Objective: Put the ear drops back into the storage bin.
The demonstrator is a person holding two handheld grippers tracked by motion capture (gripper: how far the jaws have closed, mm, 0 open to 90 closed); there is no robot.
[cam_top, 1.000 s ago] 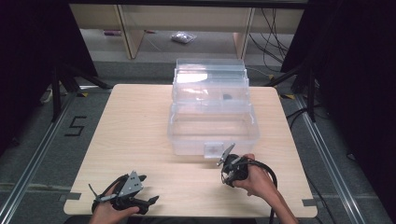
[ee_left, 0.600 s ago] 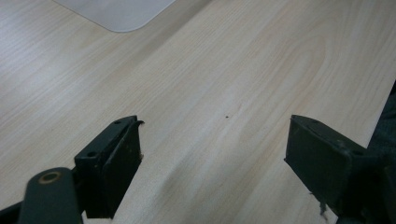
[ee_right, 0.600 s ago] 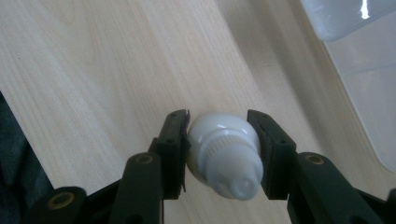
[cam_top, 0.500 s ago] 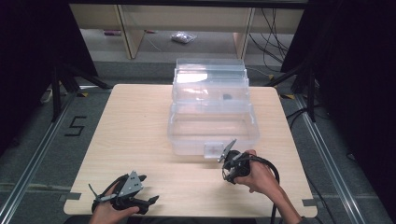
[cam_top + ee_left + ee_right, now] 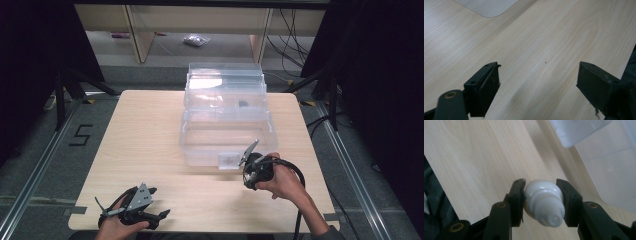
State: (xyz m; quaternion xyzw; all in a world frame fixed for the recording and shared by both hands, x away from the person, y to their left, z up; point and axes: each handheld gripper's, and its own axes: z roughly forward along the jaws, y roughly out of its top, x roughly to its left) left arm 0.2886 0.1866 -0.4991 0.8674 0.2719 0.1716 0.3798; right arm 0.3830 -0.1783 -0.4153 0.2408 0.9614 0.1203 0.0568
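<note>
A clear plastic storage box (image 5: 225,120) stands in the middle of the wooden table (image 5: 140,145), its lid tipped back. My right gripper (image 5: 256,172) hovers just in front of the box's front right corner, and its jaws are shut on a small white ribbed plastic piece (image 5: 544,202) with a rounded end. The box's edge (image 5: 609,177) lies close ahead in the right gripper view. My left gripper (image 5: 150,212) rests low at the front left of the table. Its jaws stand wide apart over bare wood (image 5: 539,62), with nothing between them.
A small dark item (image 5: 243,104) lies inside the upper part of the box. A pale rounded sheet corner (image 5: 489,7) shows at the top of the left gripper view. Shelving and a bag (image 5: 196,41) lie beyond the table's far edge.
My right gripper has drifted slightly up and toward the box's front with the white piece. The left gripper has stayed put.
</note>
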